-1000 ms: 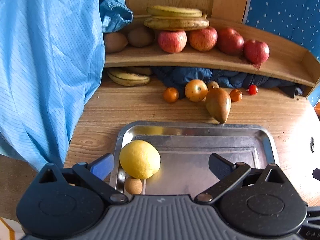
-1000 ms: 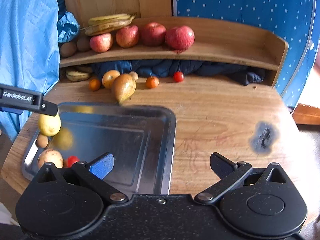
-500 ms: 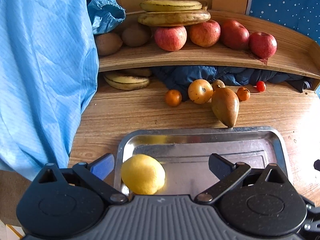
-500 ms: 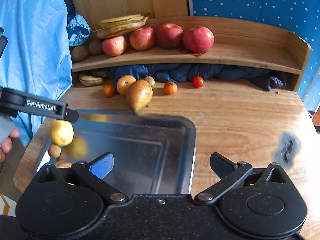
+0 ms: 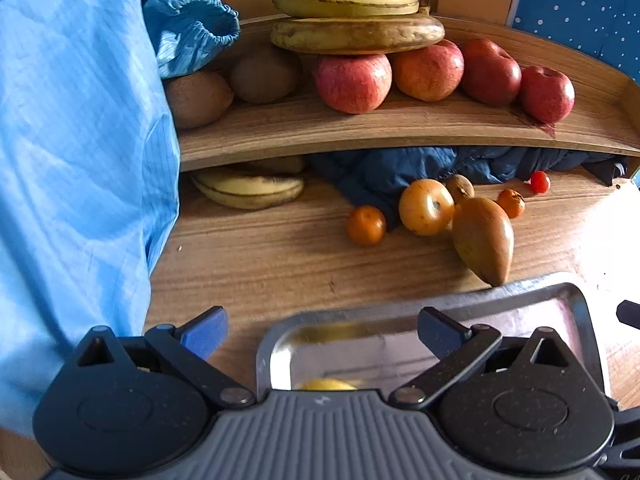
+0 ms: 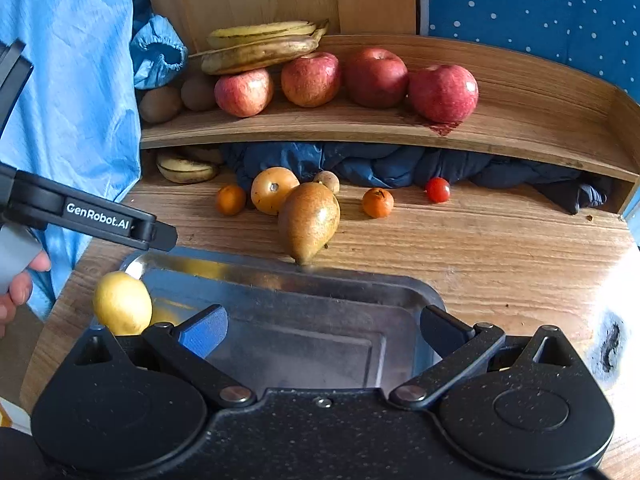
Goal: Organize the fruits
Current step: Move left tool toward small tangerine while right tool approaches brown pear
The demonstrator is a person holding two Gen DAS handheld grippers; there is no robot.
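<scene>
A steel tray [image 5: 576,300] [image 6: 360,284] lies on the wooden table, with a yellow lemon [image 6: 122,304] [image 5: 326,385] at its left end. Past the tray's far rim lie a brown pear [image 5: 484,238] [image 6: 308,220], a yellow-orange round fruit [image 5: 426,207] [image 6: 274,190], two small oranges [image 5: 366,225] [image 6: 378,202] and a cherry tomato [image 6: 437,190]. My left gripper [image 5: 322,330] hangs open above the tray's far left corner, empty. My right gripper [image 6: 322,326] is open over the tray's middle, empty. The left gripper's arm [image 6: 88,216] shows at the left of the right wrist view.
A curved wooden shelf [image 5: 400,132] [image 6: 520,124] at the back holds several red apples [image 6: 443,92], two kiwis [image 5: 198,98] and bananas [image 5: 356,20]. More bananas [image 5: 248,190] and dark blue cloth [image 6: 380,164] lie under it. A person's blue sleeve [image 5: 80,160] fills the left.
Both grippers have moved forward toward the shelf, still open. In the left wrist view the lemon has slid down almost out of sight behind the gripper body.
</scene>
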